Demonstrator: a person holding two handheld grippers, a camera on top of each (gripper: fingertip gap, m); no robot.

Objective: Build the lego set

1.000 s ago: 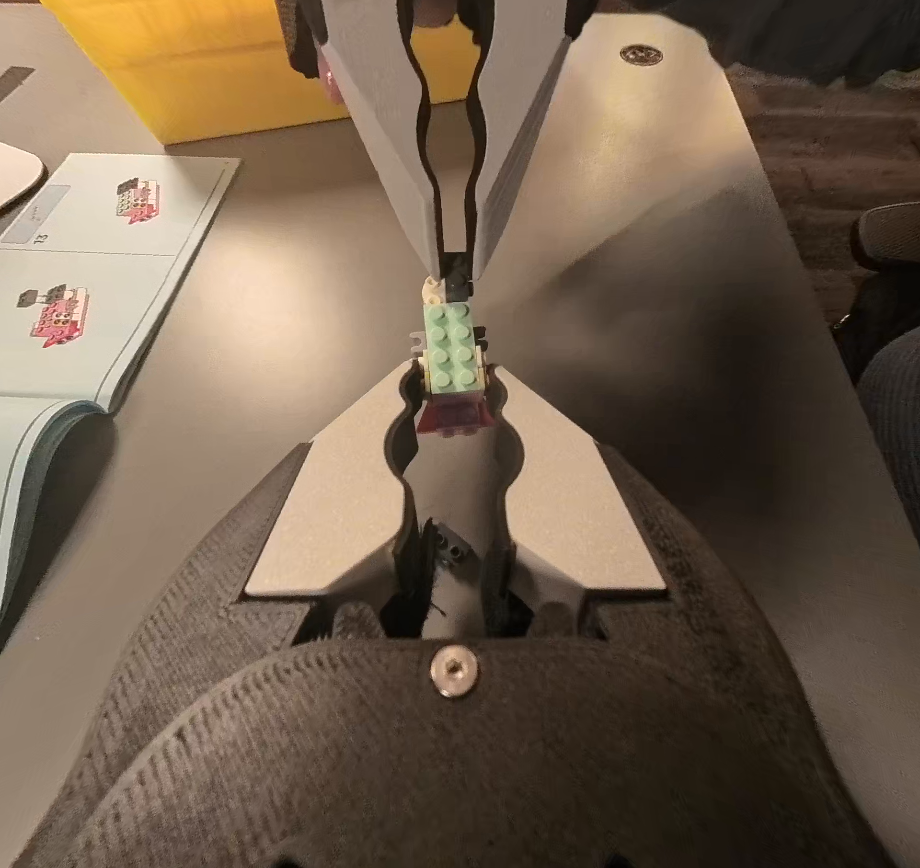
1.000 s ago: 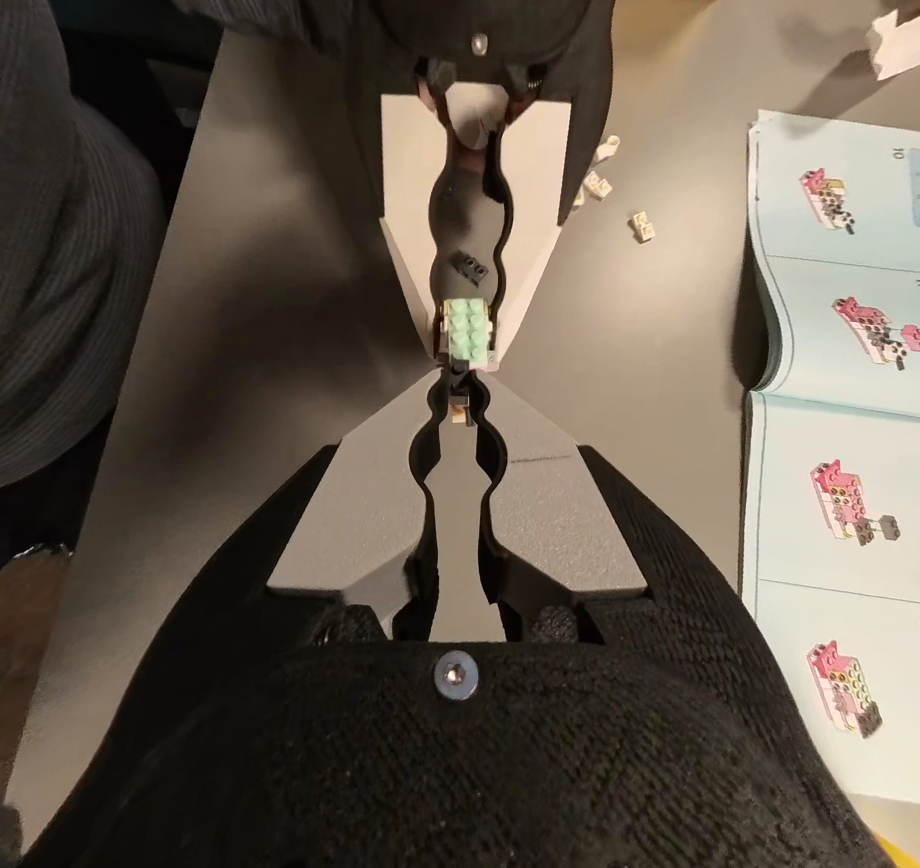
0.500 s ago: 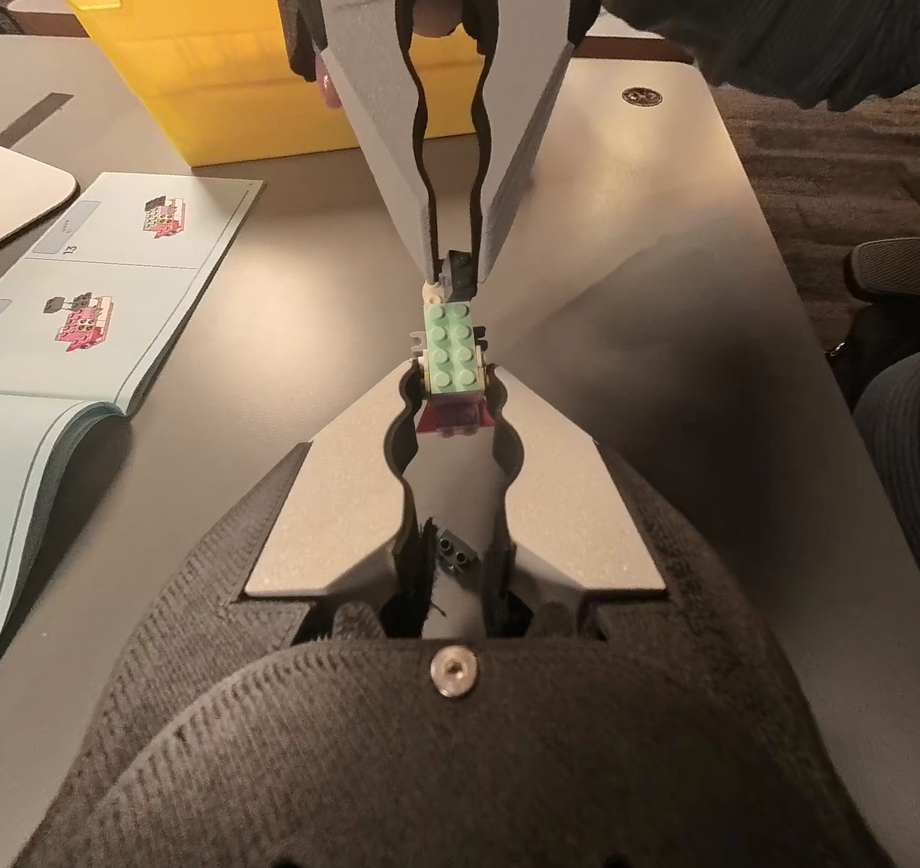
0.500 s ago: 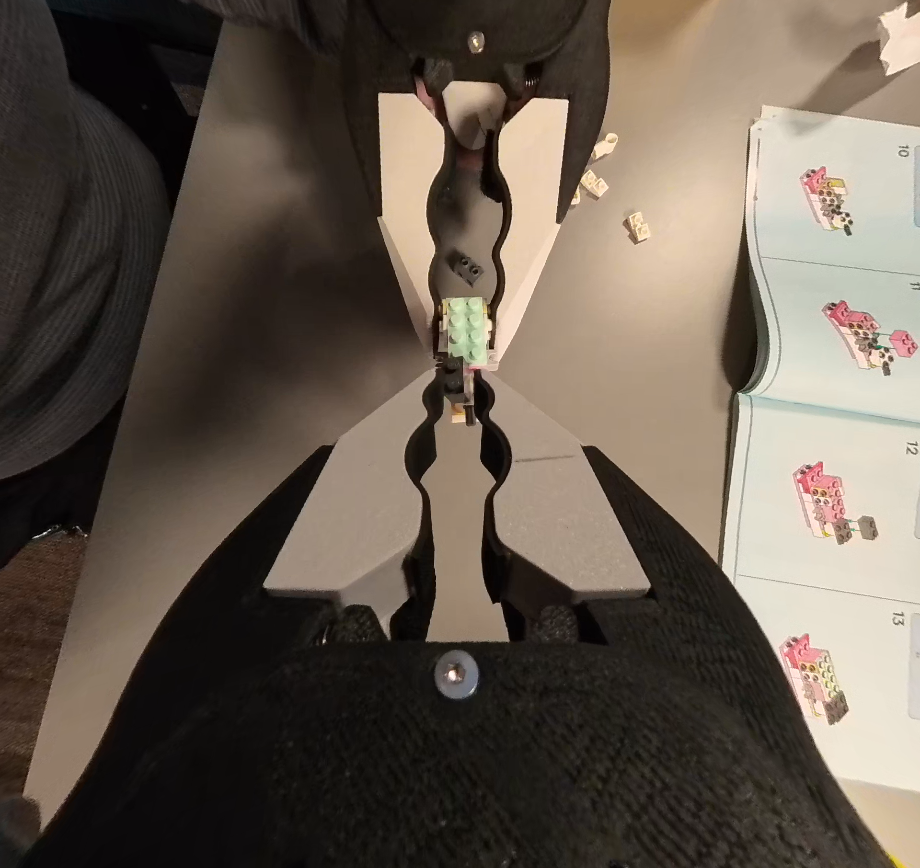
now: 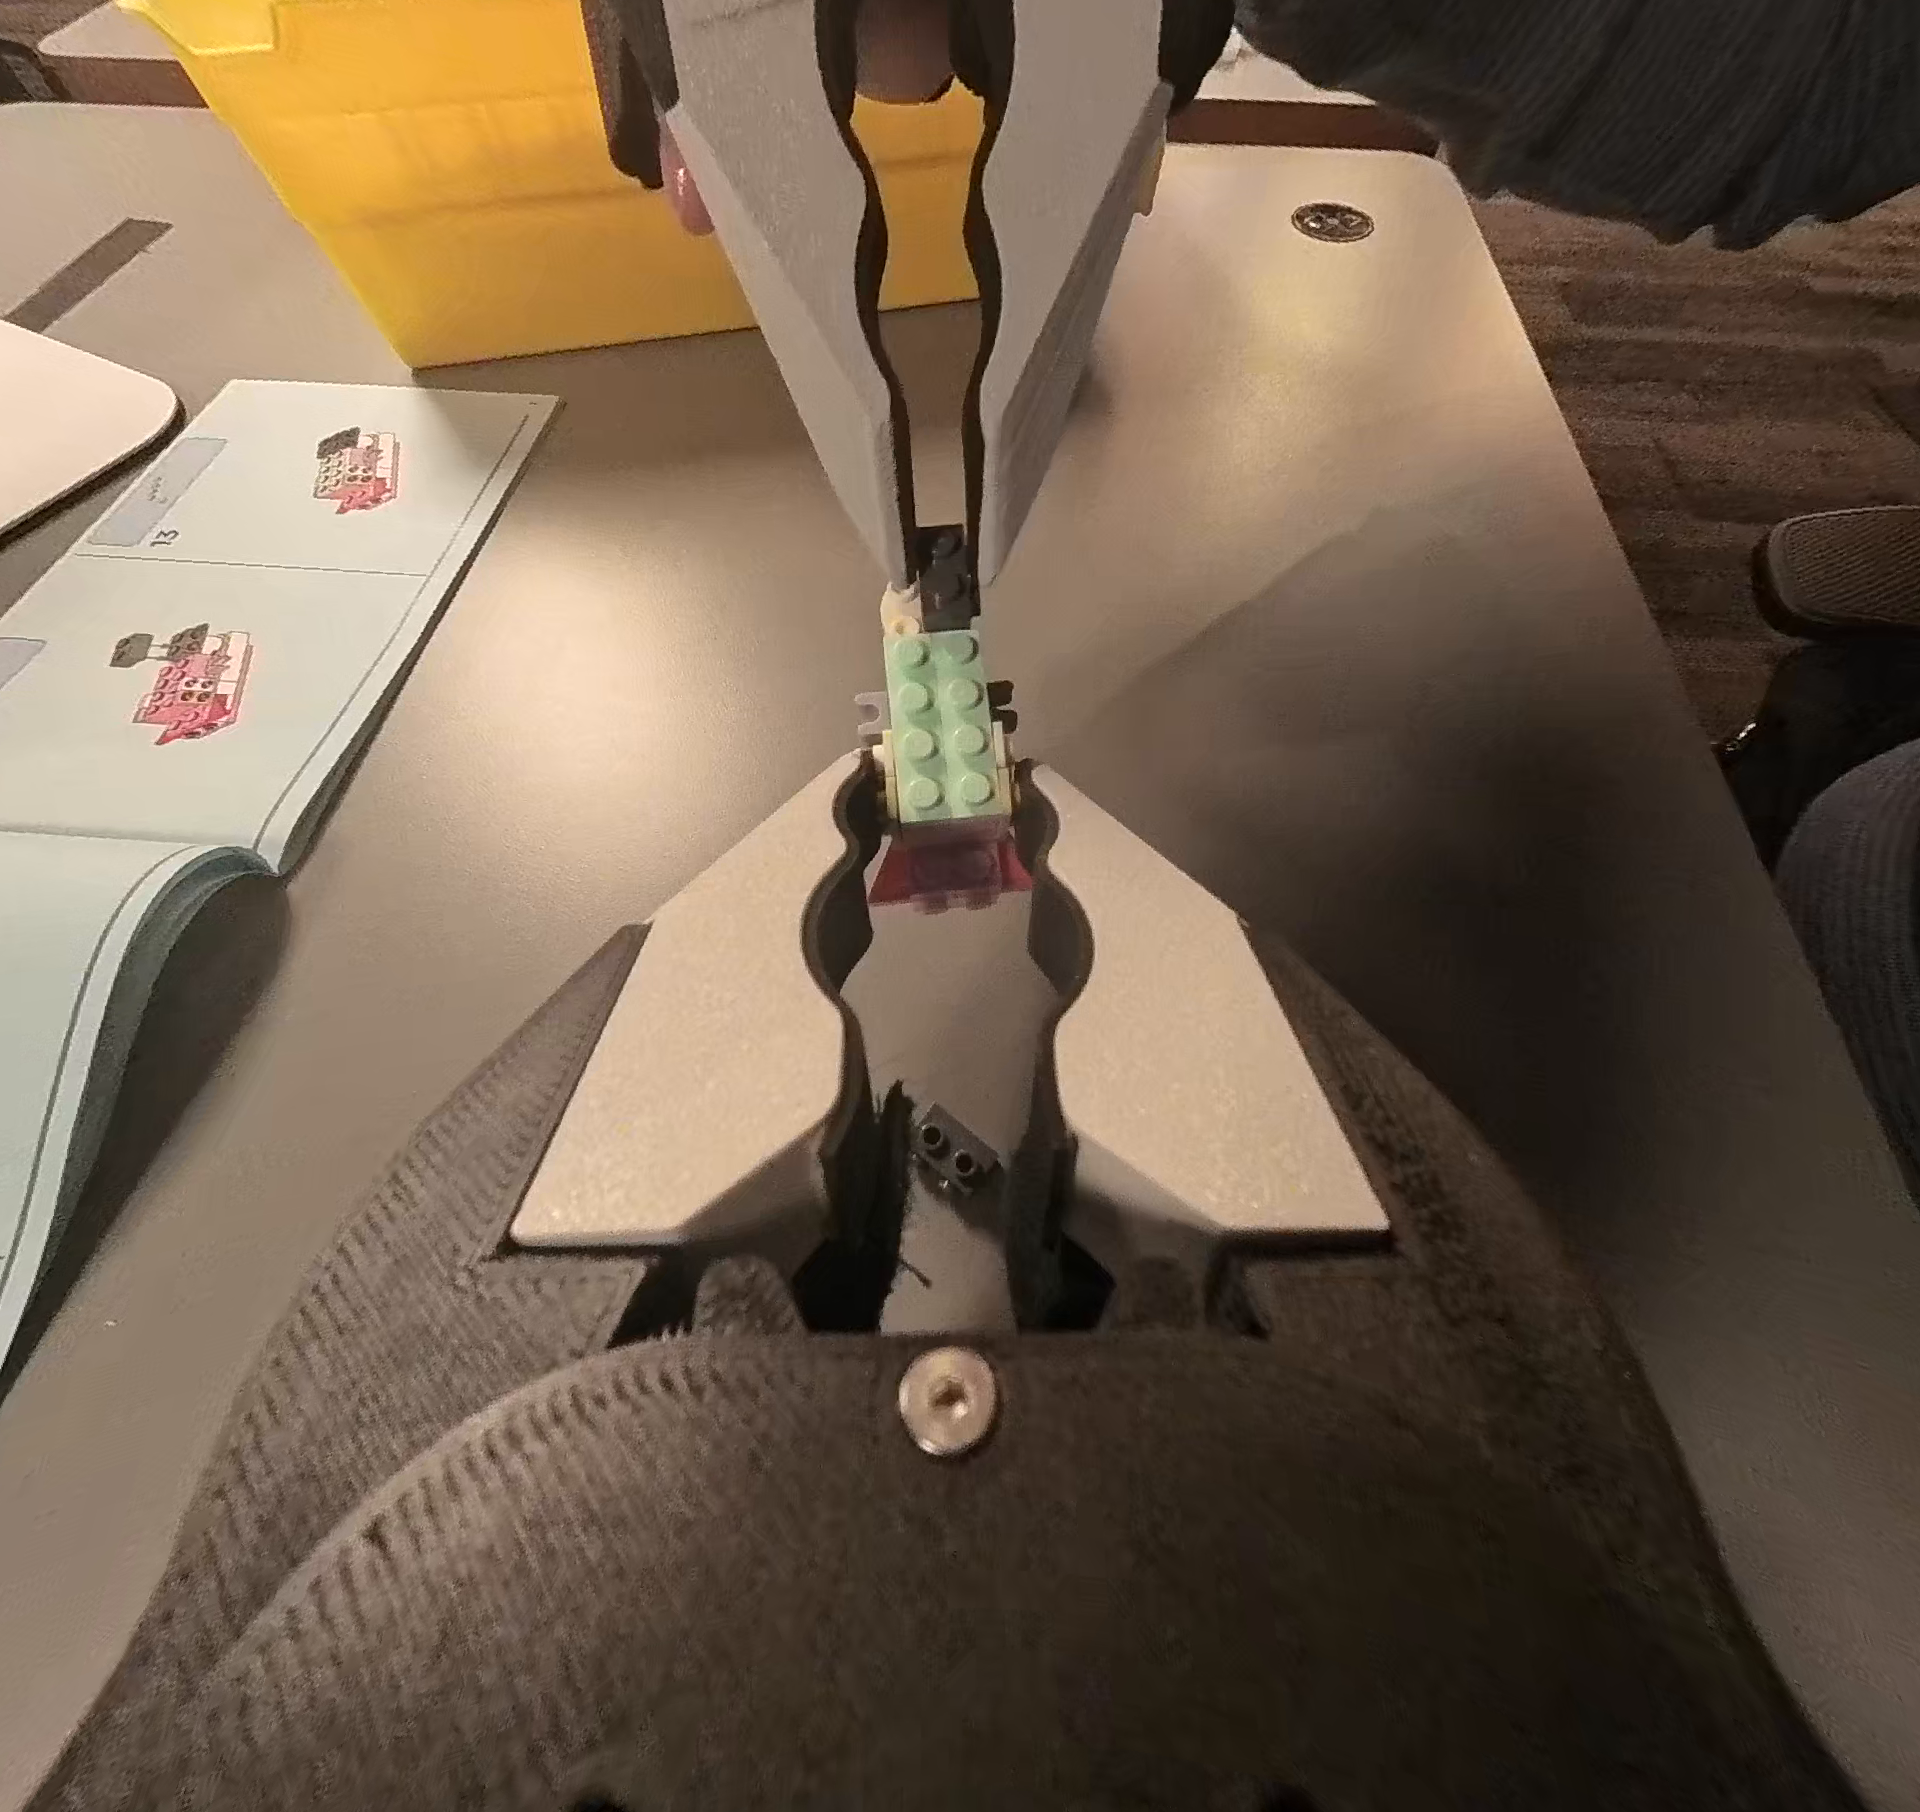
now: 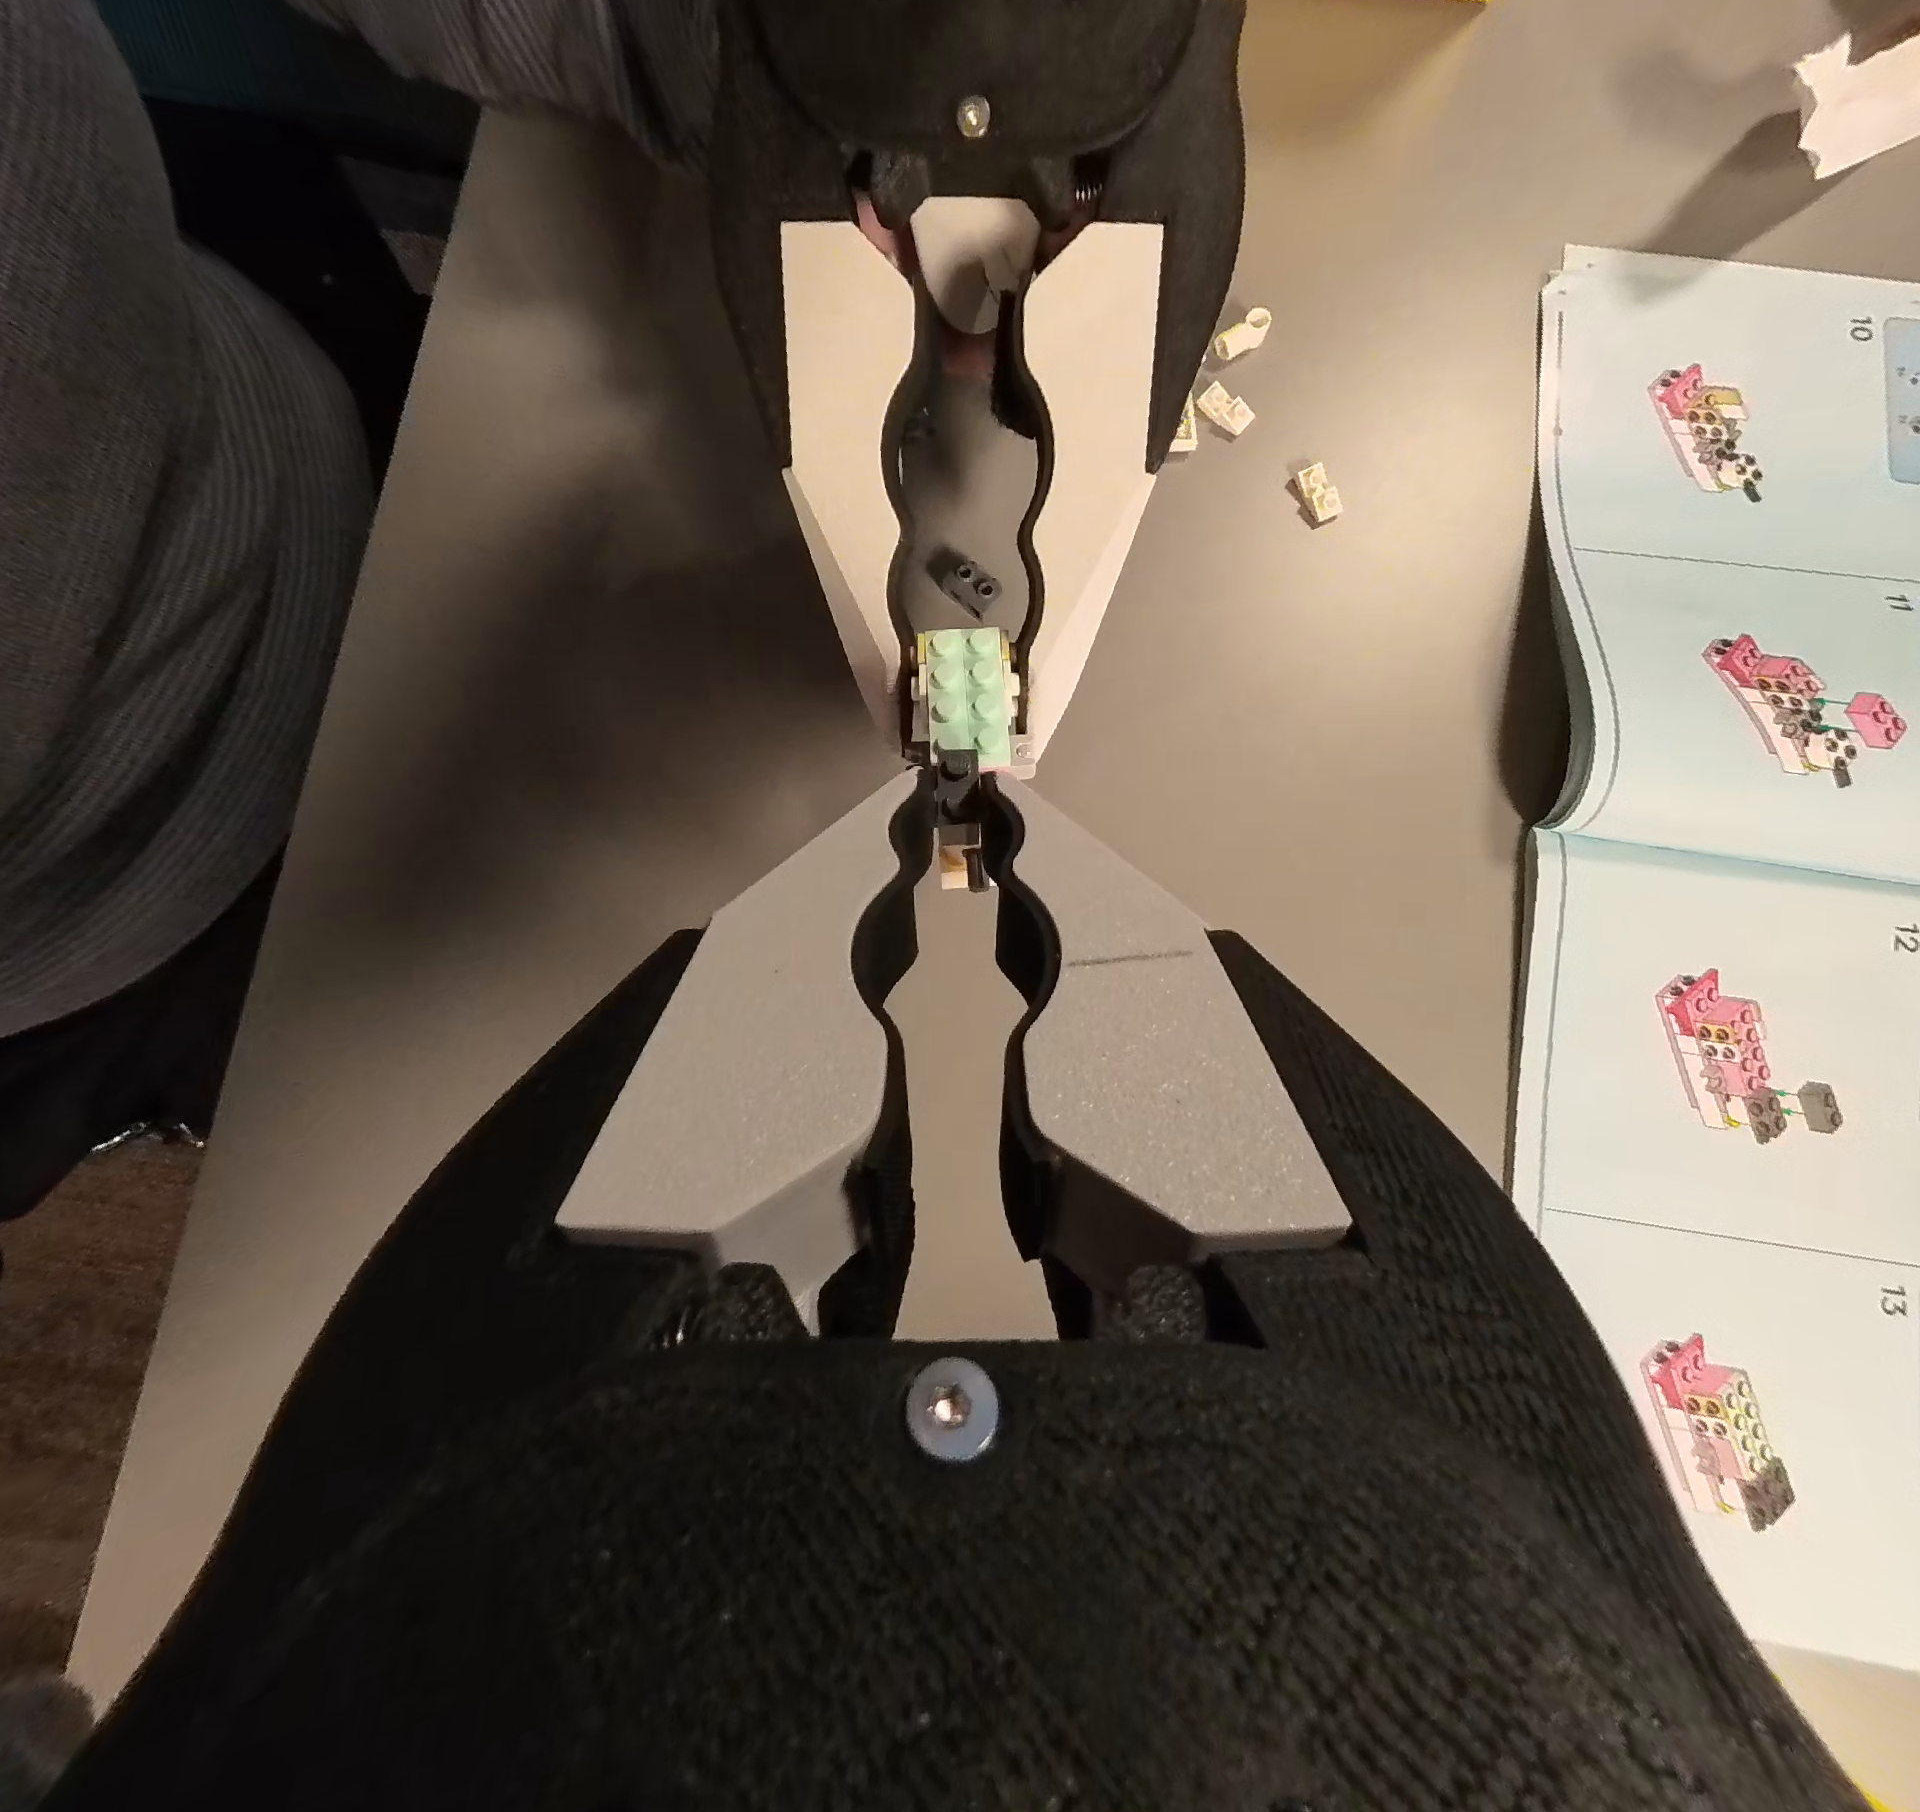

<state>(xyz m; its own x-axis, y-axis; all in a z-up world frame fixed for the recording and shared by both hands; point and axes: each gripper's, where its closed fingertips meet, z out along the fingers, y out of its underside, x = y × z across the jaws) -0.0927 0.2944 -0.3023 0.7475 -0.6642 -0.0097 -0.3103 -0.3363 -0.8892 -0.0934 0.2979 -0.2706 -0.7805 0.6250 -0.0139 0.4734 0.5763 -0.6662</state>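
Behind, yellow bin holds perhaps white dividers.

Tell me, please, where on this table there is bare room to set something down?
Bare grey table runs from the two grippers toward the round grommet, and also lies between the brick model and the instruction booklet. It is crowded near the yellow bin and the loose white pieces beside the booklet.

The left gripper clamped a small brick model (mint-green plate on top, dark pink beneath). Opposite, the right gripper pinched a black piece at the model's far end, above the grey table.
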